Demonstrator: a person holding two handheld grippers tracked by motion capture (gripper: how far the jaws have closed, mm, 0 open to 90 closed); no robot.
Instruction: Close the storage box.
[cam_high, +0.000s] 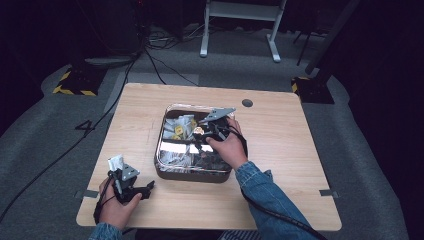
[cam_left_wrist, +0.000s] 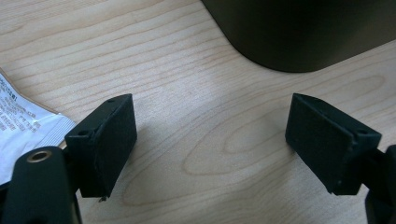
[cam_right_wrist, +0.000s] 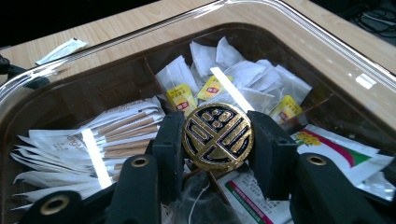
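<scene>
A clear-lidded tea box (cam_high: 192, 176) is seen at the middle of the wooden bench (cam_high: 280, 150), its round gold-and-black knob (cam_right_wrist: 217, 136) clamped from both sides by the right tongs (cam_right_wrist: 217, 140). The knob is set at the centre of the transparent lid (cam_right_wrist: 327, 56), beneath which tea bags (cam_right_wrist: 243, 79) with yellow tags, paper sachets (cam_right_wrist: 116, 126) and printed packets (cam_right_wrist: 336, 149) are sorted into compartments. In the high view the right tongs (cam_high: 202, 132) are held over the middle of the box by a hand in a denim sleeve (cam_high: 260, 187).

The left tongs (cam_left_wrist: 210, 140) are spread wide and hold nothing, low over bare wood near the box's dark rounded corner (cam_left_wrist: 289, 37). In the high view they (cam_high: 142, 190) are rested at the near left edge of the bench, a white sachet (cam_high: 116, 162) lying just beside them.

The step in hand is judged to be lifting the lid by its knob. It would be best done with the grip kept square on the knob's rim and the lid drawn straight up, so that it is not tilted against the box walls; the box could be steadied by the free tongs should it be dragged upward with the lid.
</scene>
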